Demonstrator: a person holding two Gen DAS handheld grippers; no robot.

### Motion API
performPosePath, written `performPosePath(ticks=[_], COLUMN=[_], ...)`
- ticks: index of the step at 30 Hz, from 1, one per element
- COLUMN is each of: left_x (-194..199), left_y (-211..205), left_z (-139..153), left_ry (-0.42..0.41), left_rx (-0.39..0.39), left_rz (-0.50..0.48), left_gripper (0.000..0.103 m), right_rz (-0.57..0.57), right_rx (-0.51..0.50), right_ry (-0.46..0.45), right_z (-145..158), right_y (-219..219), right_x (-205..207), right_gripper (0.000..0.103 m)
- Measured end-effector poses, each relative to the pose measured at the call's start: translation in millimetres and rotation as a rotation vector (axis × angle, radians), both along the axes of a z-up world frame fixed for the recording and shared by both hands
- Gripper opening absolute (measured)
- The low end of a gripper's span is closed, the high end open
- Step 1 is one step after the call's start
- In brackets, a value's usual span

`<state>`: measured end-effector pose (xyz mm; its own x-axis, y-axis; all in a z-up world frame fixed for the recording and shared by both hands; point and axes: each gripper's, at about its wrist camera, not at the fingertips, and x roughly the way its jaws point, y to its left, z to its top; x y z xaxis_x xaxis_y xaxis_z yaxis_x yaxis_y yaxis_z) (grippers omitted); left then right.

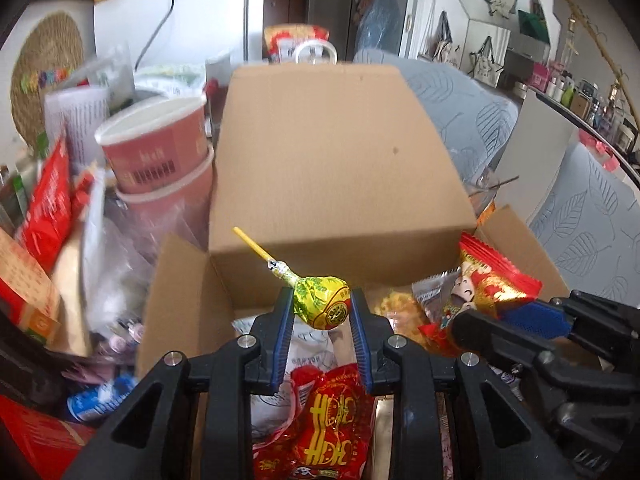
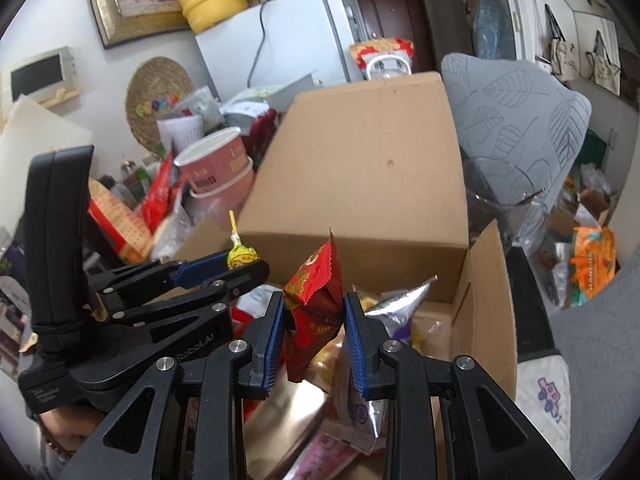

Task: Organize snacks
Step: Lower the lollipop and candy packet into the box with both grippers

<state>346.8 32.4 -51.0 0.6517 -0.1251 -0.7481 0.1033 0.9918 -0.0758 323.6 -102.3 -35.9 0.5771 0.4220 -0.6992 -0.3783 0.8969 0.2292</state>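
Left wrist view shows us our left gripper (image 1: 322, 306) closed on the lollipop (image 1: 320, 300), its yellow stick pointing up and to the left, above the open cardboard box (image 1: 340, 160). Only the right wrist view shows our right gripper (image 2: 314, 316) squeezing a red snack packet (image 2: 316, 300), which stands upright, long axis vertical, over the same box of snacks.

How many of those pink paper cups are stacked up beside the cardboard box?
2: the upper pink cup sits nested in the lower one, just left of the cardboard box. More may be hidden in the clutter.
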Motion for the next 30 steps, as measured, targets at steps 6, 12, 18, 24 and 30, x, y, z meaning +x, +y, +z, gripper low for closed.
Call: performPosePath(ticks=[6, 12, 18, 24, 30], left_x=[13.2, 19.0, 27.0, 24.6, 16.3], left_y=[-0.1, -3.4, -2.6, -12.6, -21.7], left_z=[-20.0, -25.6, -30.3, -23.9, -21.8], left_ry=[0.137, 0.175, 0.203, 0.182, 0.184], left_rx=[-0.034, 0.001, 0.03, 0.098, 0.13], left_rz=[-0.025, -0.007, 0.019, 0.038, 0.037], left_gripper=[0.027, 0.027, 0.027, 0.028, 0.046], right_rz=[-0.015, -0.029, -0.044, -0.071, -0.088], right_rx=[-0.05, -0.072, -0.074, -0.107, -0.116], right_ry=[0.048, 0.073, 0.085, 0.076, 0.088], right_z=[-19.3, -23.2, -19.4, -14.0, -10.6], right_y=[6.7, 5.6, 6.7, 3.8, -1.4], right_x=[7.2, 14.2, 14.8, 13.9, 11.4], right_gripper=[0.029, 0.029, 0.03, 0.039, 0.039])
